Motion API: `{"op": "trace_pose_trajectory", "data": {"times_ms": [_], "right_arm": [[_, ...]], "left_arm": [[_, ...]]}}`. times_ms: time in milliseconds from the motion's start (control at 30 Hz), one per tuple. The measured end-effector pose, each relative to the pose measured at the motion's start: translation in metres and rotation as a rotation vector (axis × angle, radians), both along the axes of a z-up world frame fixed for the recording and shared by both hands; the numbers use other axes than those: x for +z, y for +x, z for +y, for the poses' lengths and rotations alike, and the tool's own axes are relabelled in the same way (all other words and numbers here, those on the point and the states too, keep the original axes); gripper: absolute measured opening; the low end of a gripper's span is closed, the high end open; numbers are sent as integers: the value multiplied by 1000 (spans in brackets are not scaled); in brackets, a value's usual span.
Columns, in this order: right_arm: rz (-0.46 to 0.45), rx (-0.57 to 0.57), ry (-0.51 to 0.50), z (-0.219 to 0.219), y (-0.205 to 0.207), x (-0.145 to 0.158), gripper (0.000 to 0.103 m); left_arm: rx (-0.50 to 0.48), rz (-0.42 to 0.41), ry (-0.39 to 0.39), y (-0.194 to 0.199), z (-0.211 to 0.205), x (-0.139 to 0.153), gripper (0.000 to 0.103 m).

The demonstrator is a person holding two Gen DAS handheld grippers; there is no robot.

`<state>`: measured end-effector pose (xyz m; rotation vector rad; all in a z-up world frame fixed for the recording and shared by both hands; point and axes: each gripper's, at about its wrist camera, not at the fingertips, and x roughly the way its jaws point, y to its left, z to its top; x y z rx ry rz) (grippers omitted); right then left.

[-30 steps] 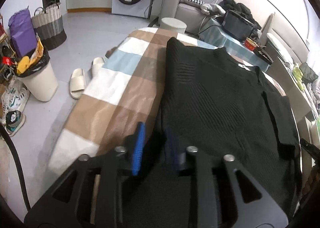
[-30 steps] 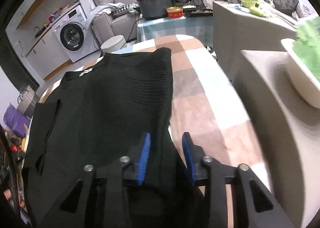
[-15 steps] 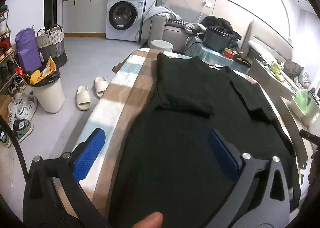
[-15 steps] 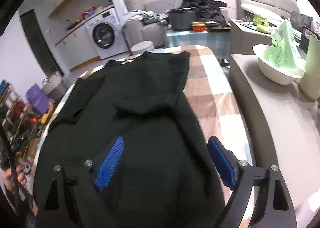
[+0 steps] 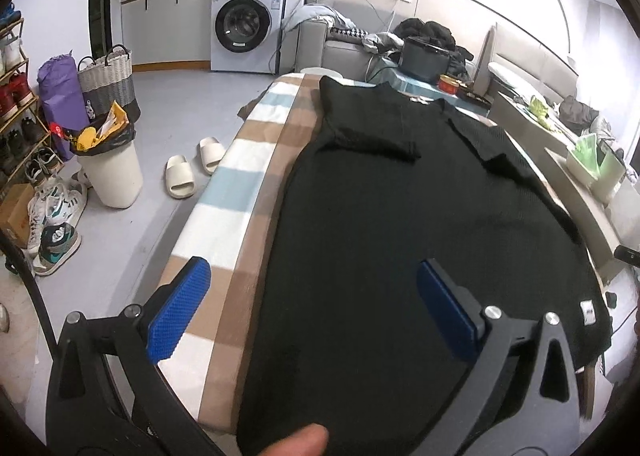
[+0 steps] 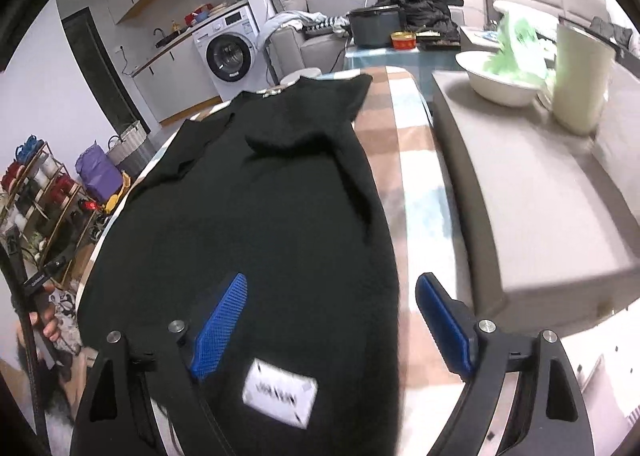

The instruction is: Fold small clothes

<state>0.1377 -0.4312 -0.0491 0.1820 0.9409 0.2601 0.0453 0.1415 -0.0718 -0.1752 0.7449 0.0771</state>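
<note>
A black knit top (image 5: pixel 400 240) lies flat on a table under a checked blanket (image 5: pixel 240 176), neck at the far end. Both sleeves are folded in over the chest, the left sleeve (image 5: pixel 368 136) and the right sleeve (image 6: pixel 296 136). My left gripper (image 5: pixel 314 308) hovers over the near left part of the top, open wide with nothing between its blue pads (image 5: pixel 180 312). Over the hem at the right edge, my right gripper (image 6: pixel 332 328) is open too, just beyond a white label (image 6: pixel 280 396). A fingertip (image 5: pixel 304 440) shows at the bottom edge.
Left of the table, the floor holds a white bin (image 5: pixel 112 172), slippers (image 5: pixel 180 180) and sneakers (image 5: pixel 56 216). A grey bench (image 6: pixel 520 184) runs along the right side, bearing a white bowl (image 6: pixel 500 76) and a cream container (image 6: pixel 580 76). A washing machine (image 5: pixel 248 28) stands at the back.
Both grippers were nearly shut on the top's side edges. They let go, opened wide and drew back toward the hem, leaving the sleeves folded in.
</note>
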Motion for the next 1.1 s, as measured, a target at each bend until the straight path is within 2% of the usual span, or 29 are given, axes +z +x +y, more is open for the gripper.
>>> {"op": "trace_pose_trajectory", "data": {"times_ms": [67, 167, 400, 467, 533, 600, 700, 833, 1100], "right_arm": [[23, 8, 2, -3, -5, -7, 87], [63, 18, 6, -6, -7, -24, 82], [110, 15, -19, -10, -8, -54, 75], [92, 21, -34, -11, -11, -56, 72], [90, 30, -38, -10, -11, -56, 69], [83, 57, -34, -8, -12, -57, 55], [81, 101, 15, -5, -14, -58, 49], [74, 130, 78, -5, -17, -54, 48], [108, 116, 102, -15, -15, -52, 48]], "left_arm": [[-7, 41, -20, -3, 2, -7, 101], [-23, 86, -40, -5, 3, -16, 94], [-57, 147, -6, -2, -2, -35, 79], [-62, 155, -3, 5, -6, -40, 77], [-71, 170, 2, 12, -10, -44, 71], [-85, 187, 12, 17, -14, -48, 65], [-87, 192, 27, 20, -17, -52, 65], [-72, 196, 34, 22, -10, -50, 65], [-23, 211, -9, 22, 17, -48, 65]]}}
